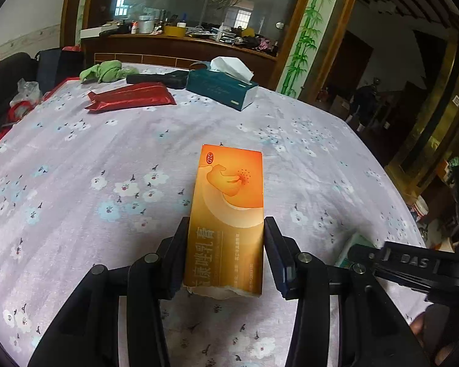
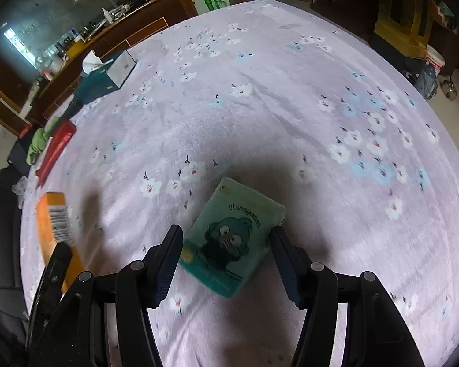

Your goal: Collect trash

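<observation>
The left gripper (image 1: 226,253) clamps an orange medicine box (image 1: 229,211) above the flowered cloth (image 1: 76,168).

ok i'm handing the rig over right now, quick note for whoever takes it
Left gripper: fingers on both sides of the orange box, which looks gripped; whether it is off the table I cannot tell.
Right gripper: open around the green tissue pack, which lies on the flowered tablecloth; not yet closed.
Far side of the table: red packet, green cloth, teal tissue box.
Done: both pieces reached.
Left: close on the pack, carry both away. No bin shows in either view, so find one first.
</observation>
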### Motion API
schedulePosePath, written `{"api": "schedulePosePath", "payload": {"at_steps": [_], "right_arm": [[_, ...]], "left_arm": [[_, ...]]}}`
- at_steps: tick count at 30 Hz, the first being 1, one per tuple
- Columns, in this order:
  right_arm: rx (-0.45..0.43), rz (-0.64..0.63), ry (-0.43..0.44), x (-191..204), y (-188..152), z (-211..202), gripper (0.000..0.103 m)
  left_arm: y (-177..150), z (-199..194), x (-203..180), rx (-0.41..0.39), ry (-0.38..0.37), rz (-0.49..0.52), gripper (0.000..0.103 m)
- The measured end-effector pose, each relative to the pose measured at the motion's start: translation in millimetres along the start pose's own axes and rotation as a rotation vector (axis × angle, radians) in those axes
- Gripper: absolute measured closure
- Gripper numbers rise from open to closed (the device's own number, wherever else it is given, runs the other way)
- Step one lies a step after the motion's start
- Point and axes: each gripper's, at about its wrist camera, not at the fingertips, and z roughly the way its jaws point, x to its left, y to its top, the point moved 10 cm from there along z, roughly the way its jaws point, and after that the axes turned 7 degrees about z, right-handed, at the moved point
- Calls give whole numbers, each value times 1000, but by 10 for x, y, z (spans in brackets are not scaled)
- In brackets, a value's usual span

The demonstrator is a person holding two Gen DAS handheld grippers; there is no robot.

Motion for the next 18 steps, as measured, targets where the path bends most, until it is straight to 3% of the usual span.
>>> {"api": "schedulePosePath", "payload": {"at_steps": [6, 13, 18], "right_arm": [[-35, -137, -74, 87, 28, 151, 37], [-105, -192, -25, 19, 68, 104, 65], [-185, -196, 71, 0, 66, 6, 71]], "left_arm": [[-11, 26, -37, 11, -2, 11, 59], [-41, 56, -119, 26, -22, 29, 58], [-50, 58, -193, 23, -23, 54, 59]]}}
